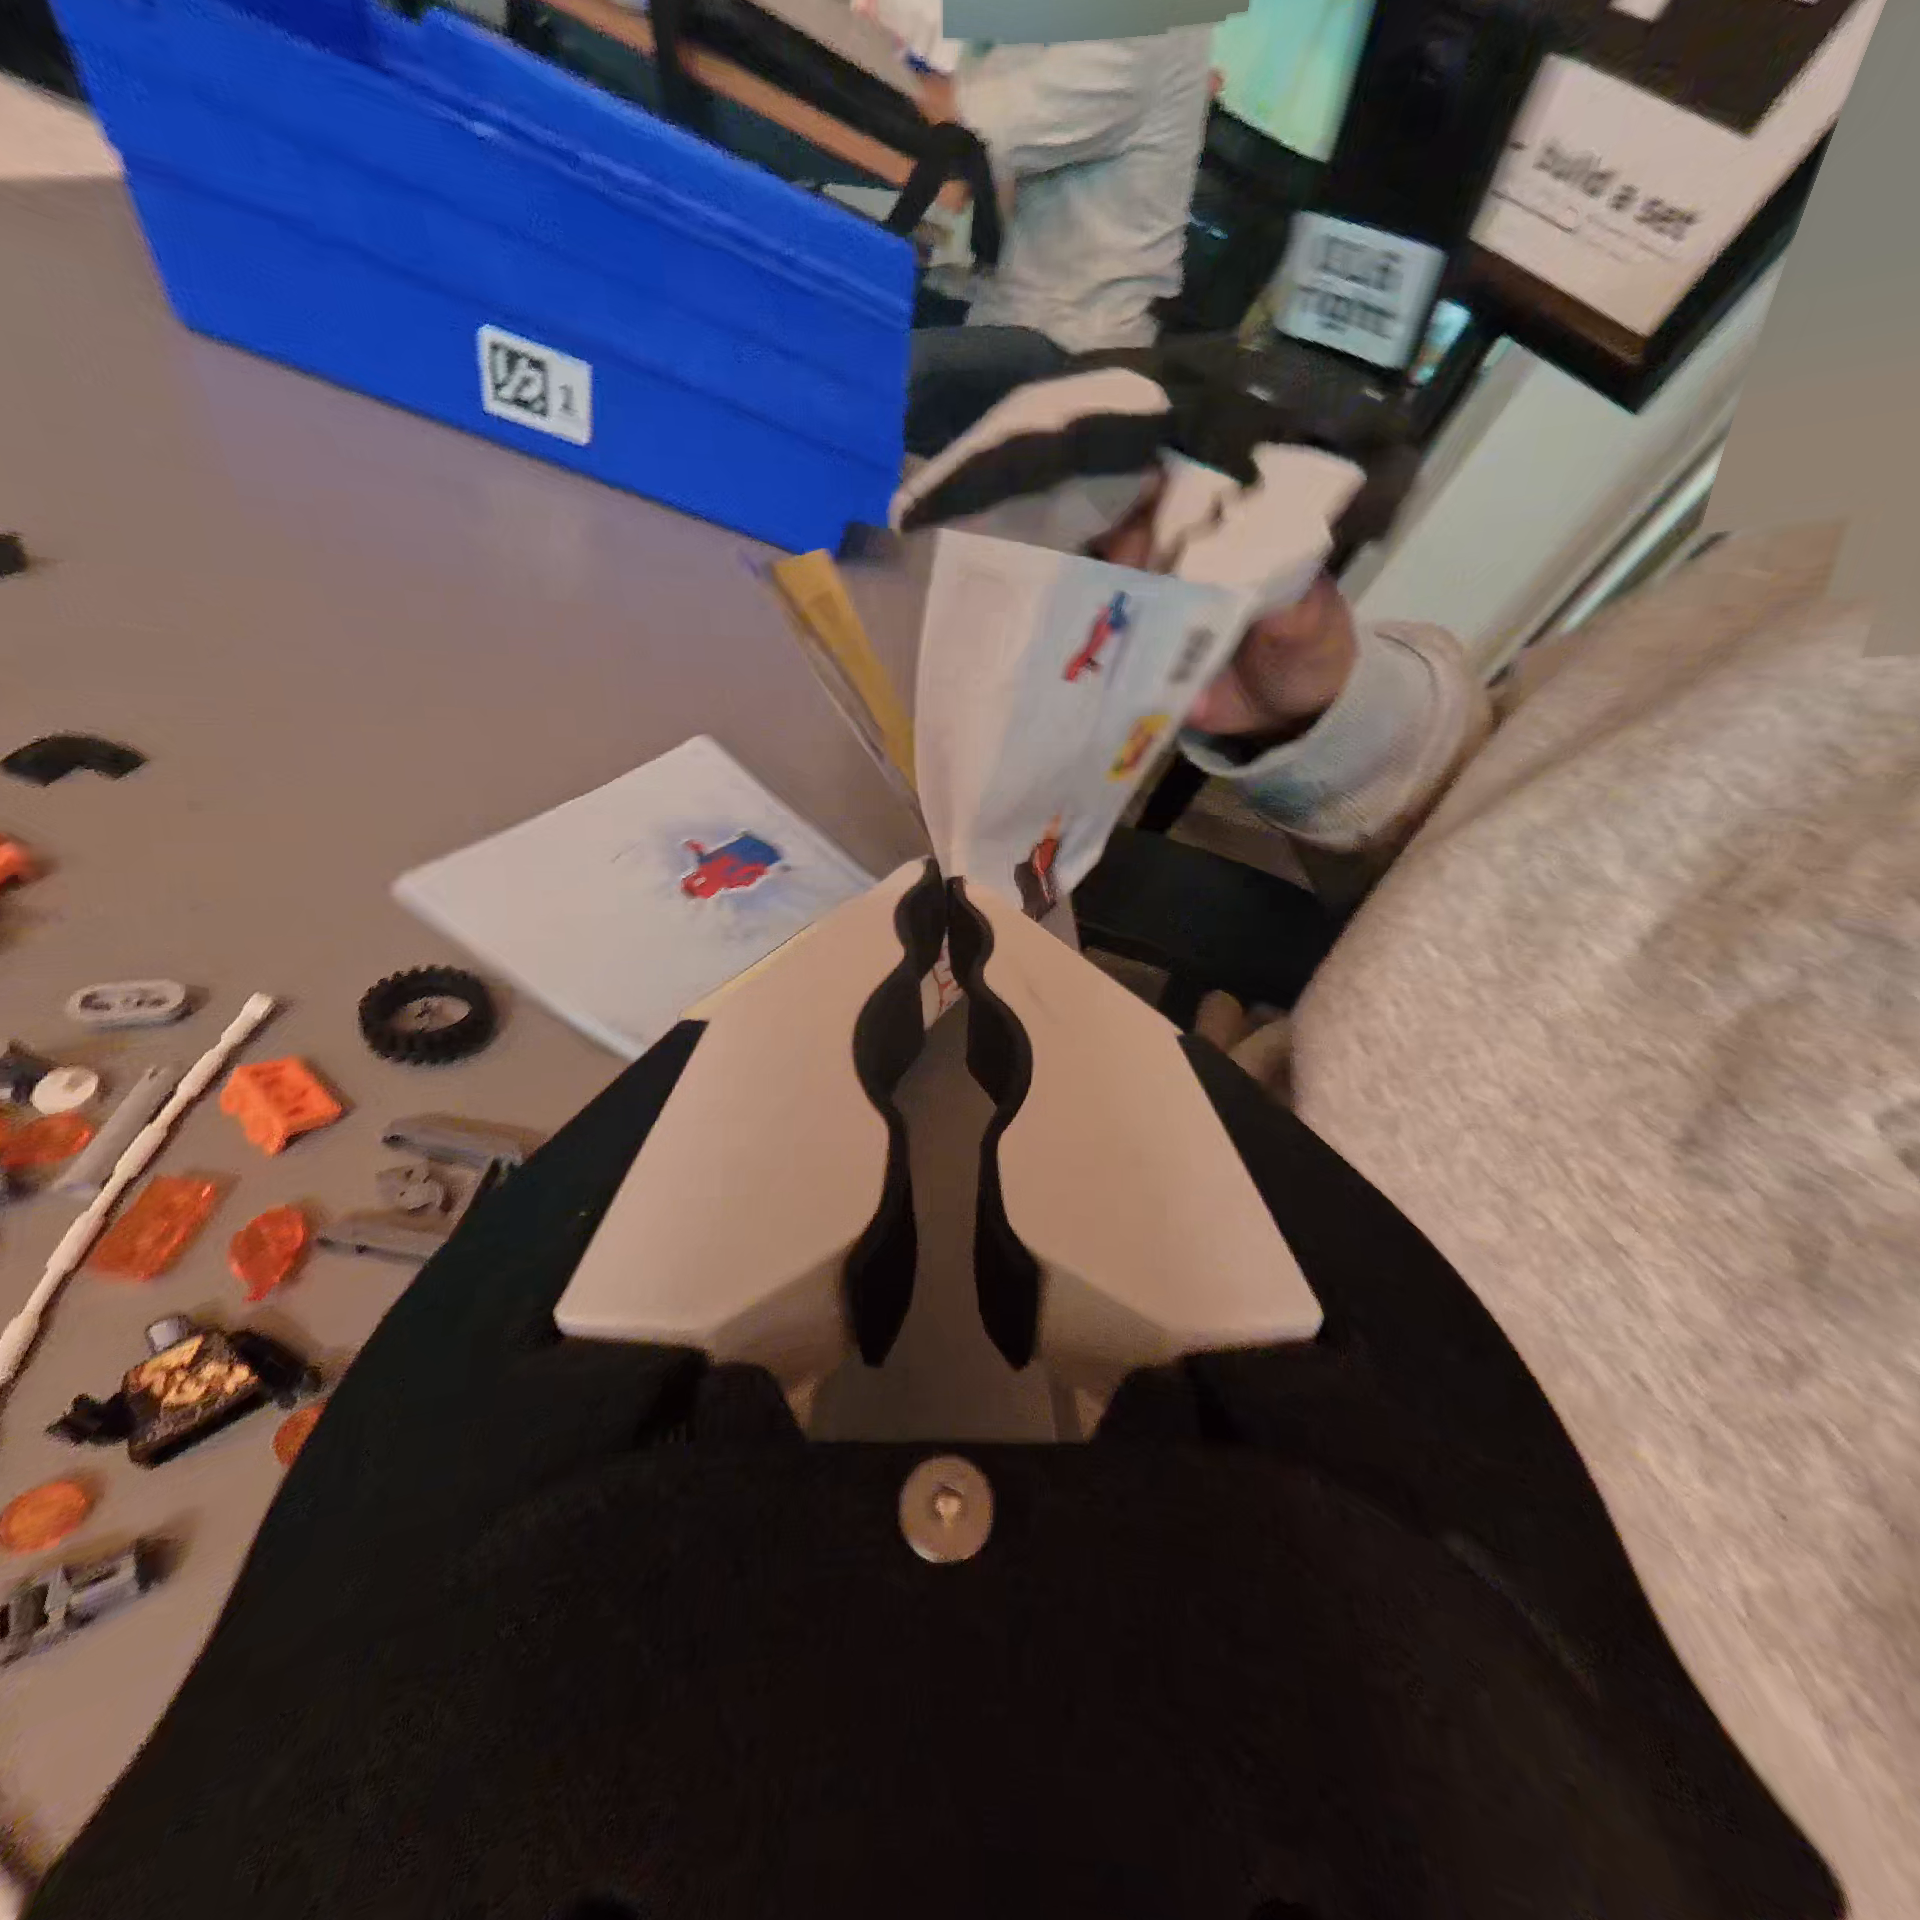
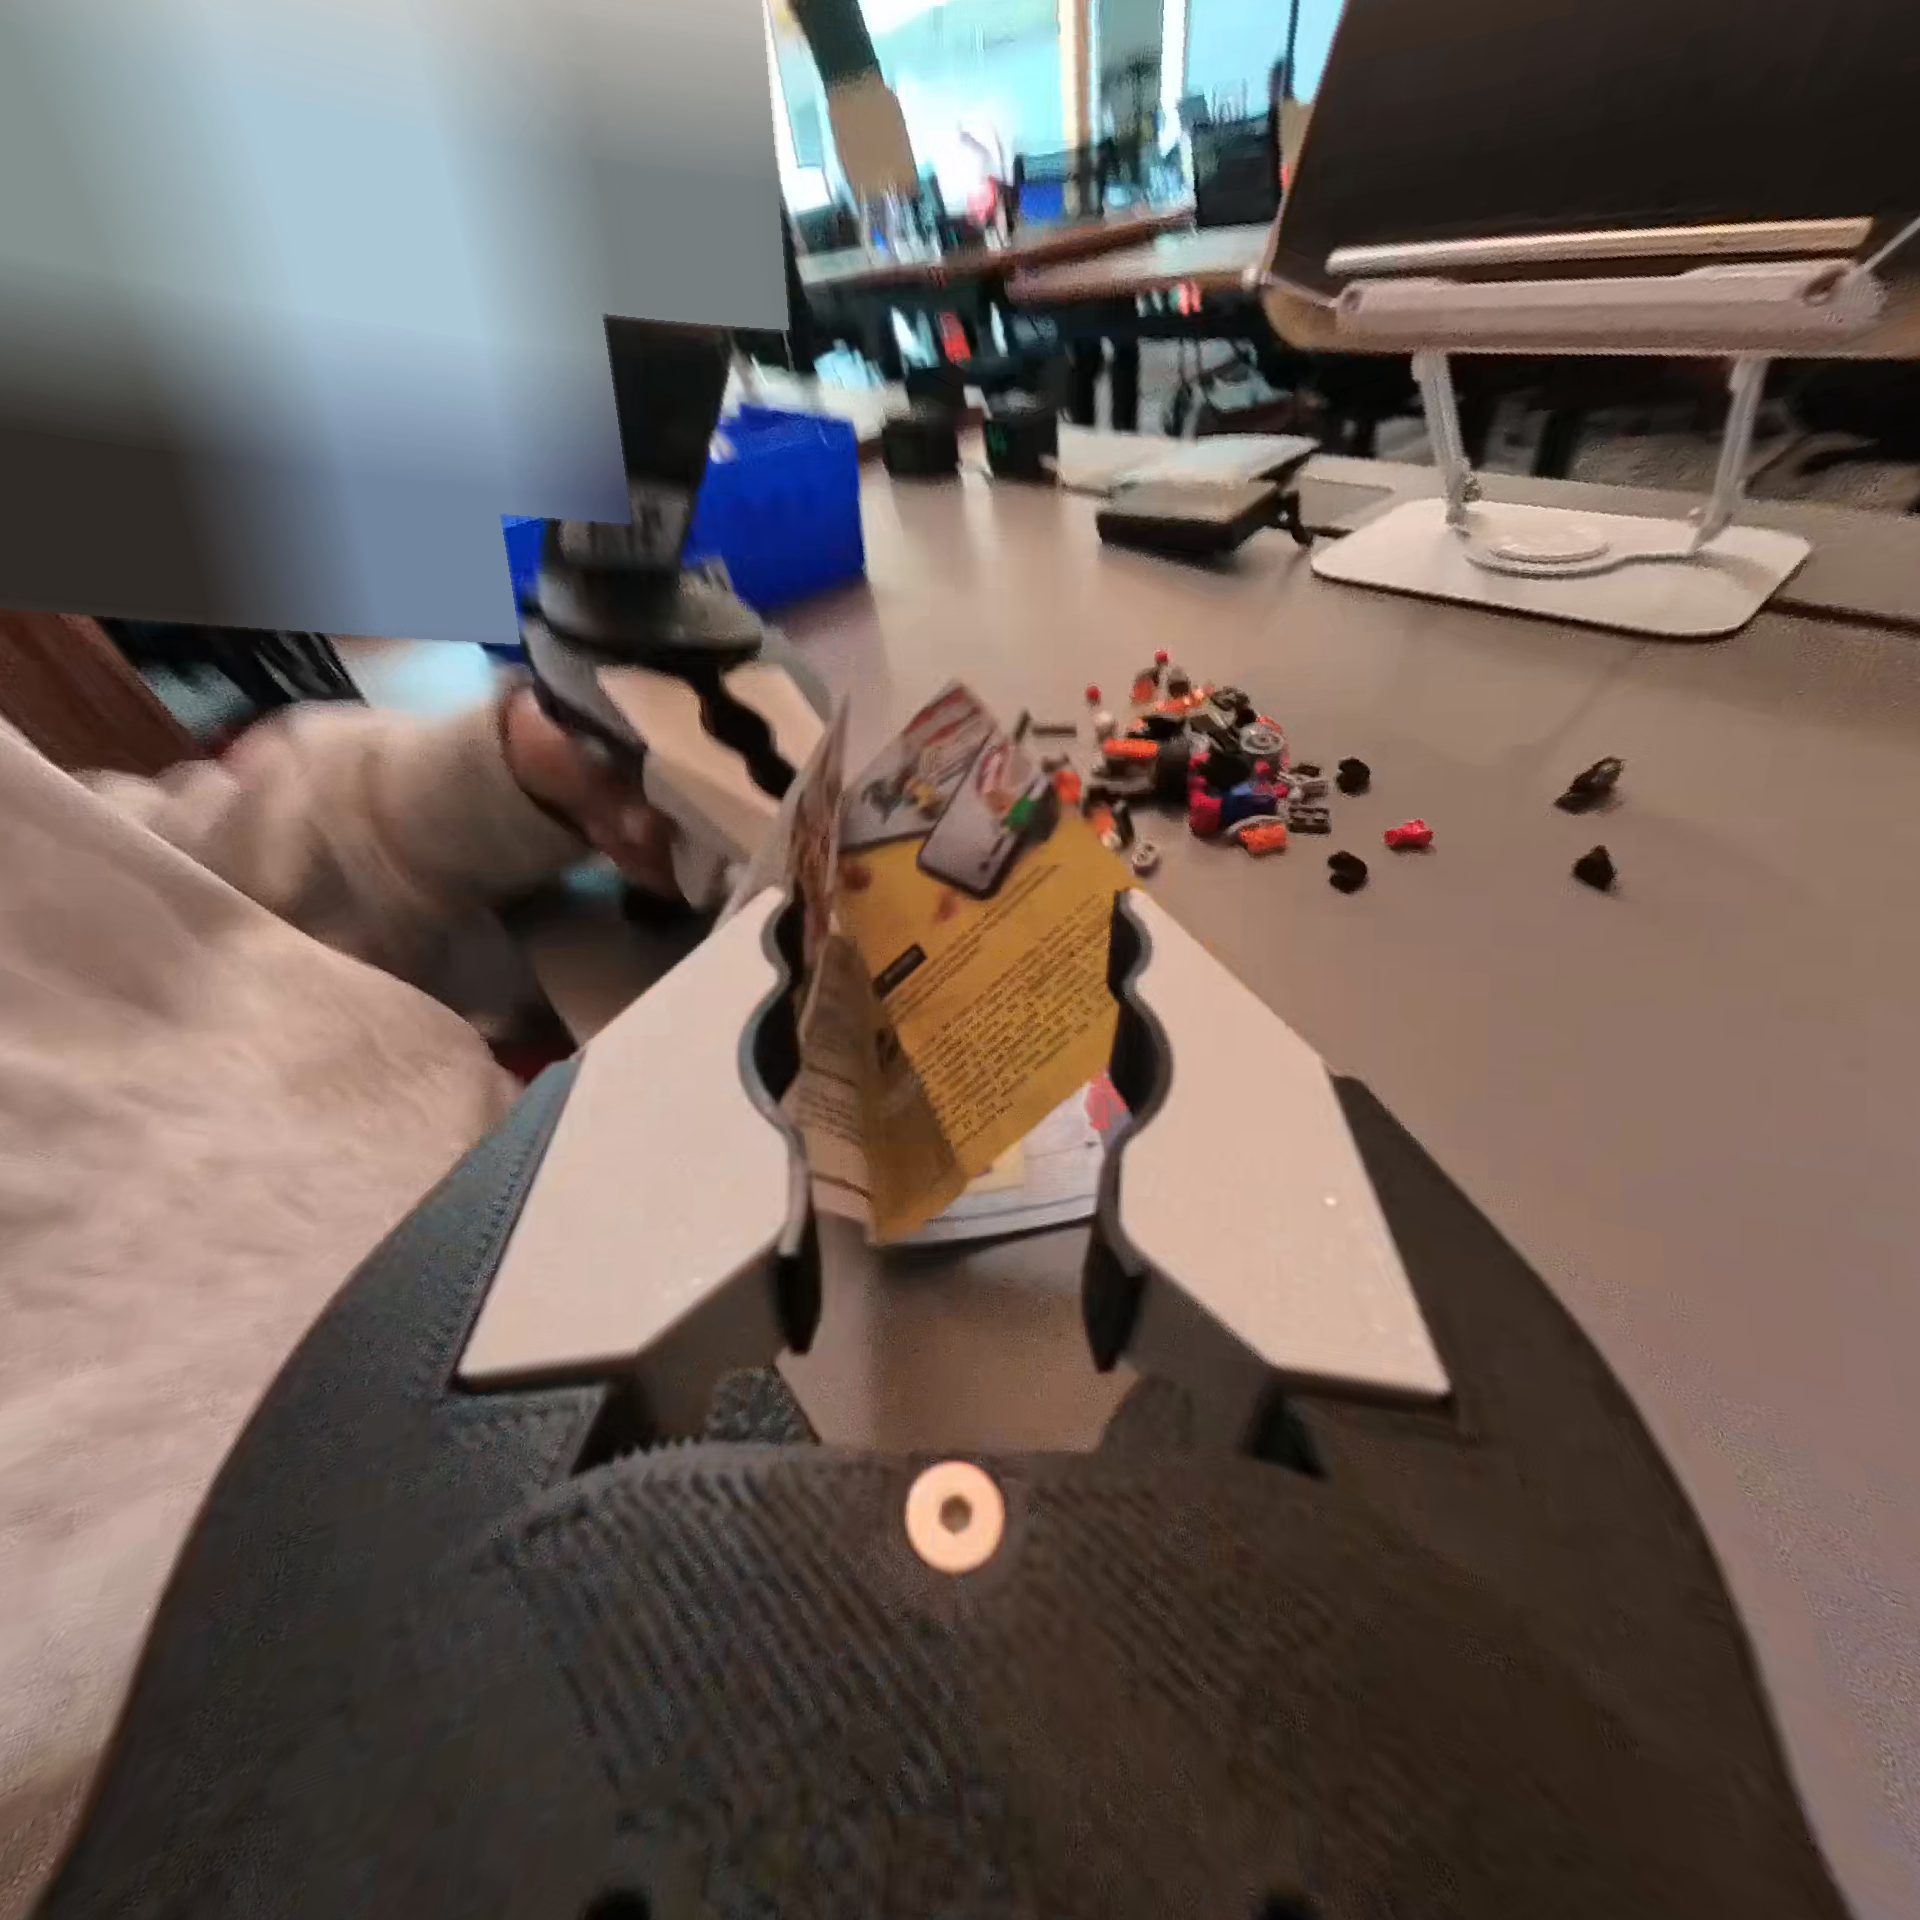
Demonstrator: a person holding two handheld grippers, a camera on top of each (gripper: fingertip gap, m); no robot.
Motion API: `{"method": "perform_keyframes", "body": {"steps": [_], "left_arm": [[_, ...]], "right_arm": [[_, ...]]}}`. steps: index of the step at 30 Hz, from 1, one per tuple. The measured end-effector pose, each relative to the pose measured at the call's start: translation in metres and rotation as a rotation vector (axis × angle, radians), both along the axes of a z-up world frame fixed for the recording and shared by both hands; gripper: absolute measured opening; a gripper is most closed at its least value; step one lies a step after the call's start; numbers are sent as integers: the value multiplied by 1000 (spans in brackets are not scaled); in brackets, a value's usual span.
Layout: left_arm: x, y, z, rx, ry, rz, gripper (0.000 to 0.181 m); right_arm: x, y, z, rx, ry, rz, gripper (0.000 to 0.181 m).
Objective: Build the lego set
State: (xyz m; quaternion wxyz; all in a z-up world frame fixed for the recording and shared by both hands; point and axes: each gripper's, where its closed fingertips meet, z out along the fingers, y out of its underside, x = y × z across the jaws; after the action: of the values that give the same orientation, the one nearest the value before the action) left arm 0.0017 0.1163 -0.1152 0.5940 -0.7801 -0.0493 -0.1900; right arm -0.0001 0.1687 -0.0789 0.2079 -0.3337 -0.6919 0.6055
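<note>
My left gripper is shut on the lower edge of a page of the instruction booklet and holds it up above the table's near edge. Another part of the booklet lies flat on the grey table. My right gripper is open. The booklet's yellow page stands between its fingers, and the pads do not press on it. It also shows in the left wrist view, at the page's top corner. The left gripper shows in the right wrist view, behind the booklet.
Loose lego pieces lie in a pile, with a black tyre and orange parts near the booklet. A blue bin stands at the back. A white laptop stand is far right. A person sits beyond the table. Spacing between my two grippers at the tips: around 7 cm.
</note>
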Motion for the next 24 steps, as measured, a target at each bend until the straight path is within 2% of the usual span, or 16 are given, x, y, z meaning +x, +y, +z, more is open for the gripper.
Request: {"method": "perform_keyframes", "body": {"steps": [2, 5, 8, 10, 11, 13, 14, 17, 20, 24], "left_arm": [[8, -3, 4, 34, 51, -43, 0], [18, -8, 10, 80, 107, -94, 0], [18, -10, 12, 98, 138, -99, 0], [15, -12, 10, 83, 144, -86, 0], [14, -13, 10, 78, 140, -84, 0], [12, -16, 9, 70, 124, -71, 7], [11, -18, 9, 64, 119, -68, 10], [7, -22, 3, 21, 92, -30, 13], [0, -32, -10, -80, 47, 26, 21], [-2, -51, -28, -229, -15, 121, 26]], "right_arm": [[0, 13, 6, -125, -51, 15, 66], [2, 12, -17, -127, -154, 51, 82], [27, -23, -39, -146, -290, 275, 93], [50, -42, -34, -194, -320, 456, 69], [52, -45, -33, -187, -301, 475, 61], [54, -48, -34, -110, -231, 484, 22], [56, -49, -34, -71, -192, 486, 14], [60, -53, -34, 27, -111, 490, 8], [64, -59, -44, 104, -112, 500, 12], [64, -67, -55, 202, -94, 489, 3]]}}
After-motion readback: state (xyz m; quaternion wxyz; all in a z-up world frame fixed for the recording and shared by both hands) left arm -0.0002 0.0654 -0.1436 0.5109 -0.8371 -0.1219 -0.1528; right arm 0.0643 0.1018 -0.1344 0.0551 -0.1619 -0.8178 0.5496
